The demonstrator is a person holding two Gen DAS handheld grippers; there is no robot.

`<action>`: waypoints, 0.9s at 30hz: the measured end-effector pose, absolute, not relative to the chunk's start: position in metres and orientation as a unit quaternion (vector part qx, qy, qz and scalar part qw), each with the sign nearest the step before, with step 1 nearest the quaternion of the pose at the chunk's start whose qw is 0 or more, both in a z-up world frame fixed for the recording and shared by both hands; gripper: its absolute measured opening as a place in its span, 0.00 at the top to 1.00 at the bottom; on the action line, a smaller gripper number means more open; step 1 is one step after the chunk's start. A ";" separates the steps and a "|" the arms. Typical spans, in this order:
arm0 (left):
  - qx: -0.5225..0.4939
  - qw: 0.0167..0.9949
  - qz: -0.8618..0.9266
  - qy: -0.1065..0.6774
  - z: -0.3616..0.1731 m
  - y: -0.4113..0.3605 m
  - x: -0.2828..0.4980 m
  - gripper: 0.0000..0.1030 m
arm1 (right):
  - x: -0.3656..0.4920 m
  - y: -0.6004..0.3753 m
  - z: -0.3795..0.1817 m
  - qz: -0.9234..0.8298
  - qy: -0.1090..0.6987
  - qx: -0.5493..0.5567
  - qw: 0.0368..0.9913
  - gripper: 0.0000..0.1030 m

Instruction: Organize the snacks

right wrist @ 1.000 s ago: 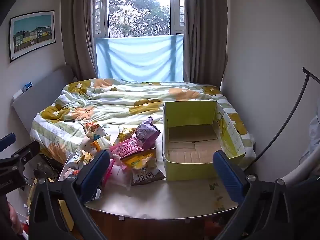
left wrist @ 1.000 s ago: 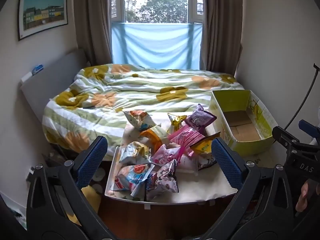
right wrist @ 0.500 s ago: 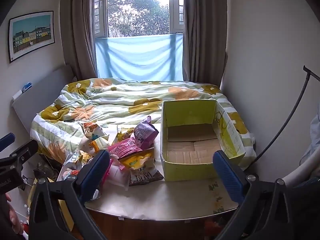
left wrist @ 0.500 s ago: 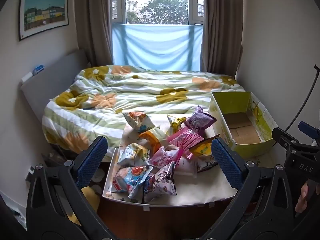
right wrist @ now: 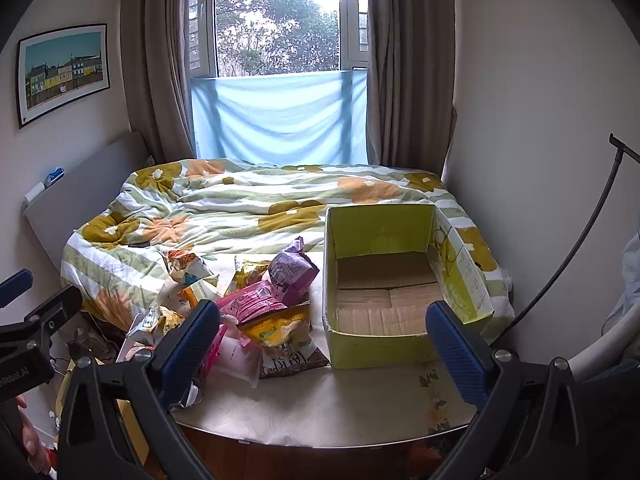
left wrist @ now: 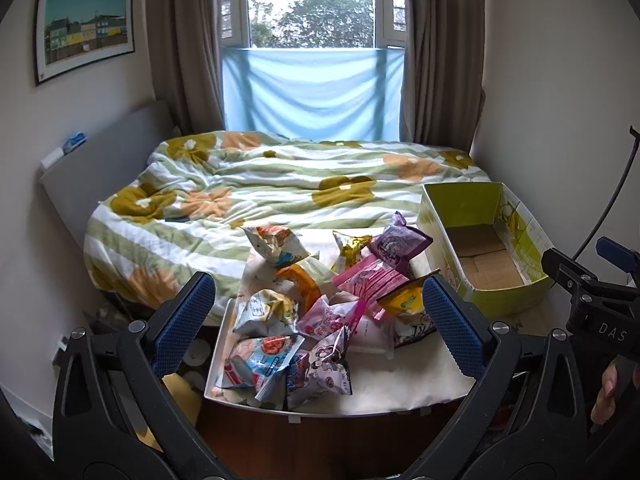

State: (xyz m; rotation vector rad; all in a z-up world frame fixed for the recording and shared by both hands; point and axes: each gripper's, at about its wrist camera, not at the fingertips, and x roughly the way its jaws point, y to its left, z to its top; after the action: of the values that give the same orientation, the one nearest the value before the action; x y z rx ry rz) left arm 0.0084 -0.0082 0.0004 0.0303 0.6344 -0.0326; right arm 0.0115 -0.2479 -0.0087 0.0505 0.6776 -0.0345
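A pile of several snack packets lies on a small white table at the foot of a bed; it also shows in the right wrist view. A purple packet tops the pile. An empty yellow-green cardboard box stands to the right of the pile; it also shows in the right wrist view. My left gripper is open and empty, held in front of the pile. My right gripper is open and empty, in front of the box.
The bed with a flowered quilt lies behind the table. A wall stands close on the right. A black cable runs down beside the box. The table's front edge is near the grippers.
Both views have shifted slightly nearer to the table. The snacks and the box have not moved. Both grippers stay open.
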 end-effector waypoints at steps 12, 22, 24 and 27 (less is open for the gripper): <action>0.017 0.952 -0.014 0.305 0.001 -0.008 0.008 0.00 | 0.015 -0.247 -0.007 -0.013 0.329 0.027 0.944 0.00; 0.012 0.951 -0.015 0.307 0.001 -0.007 0.006 0.00 | 0.014 -0.247 -0.007 -0.012 0.329 0.027 0.944 0.00; 0.012 0.951 -0.015 0.307 0.001 -0.007 0.007 0.00 | 0.015 -0.247 -0.007 -0.013 0.329 0.028 0.944 0.00; 0.012 0.951 -0.015 0.307 0.001 -0.007 0.007 0.00 | 0.014 -0.246 -0.006 -0.013 0.328 0.028 0.944 0.00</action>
State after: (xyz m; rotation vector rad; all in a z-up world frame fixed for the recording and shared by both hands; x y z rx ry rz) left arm 0.0070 -0.0067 0.0010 0.0248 0.6247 -0.0298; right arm 0.0144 -0.2460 -0.0062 0.0573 0.6694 -0.0268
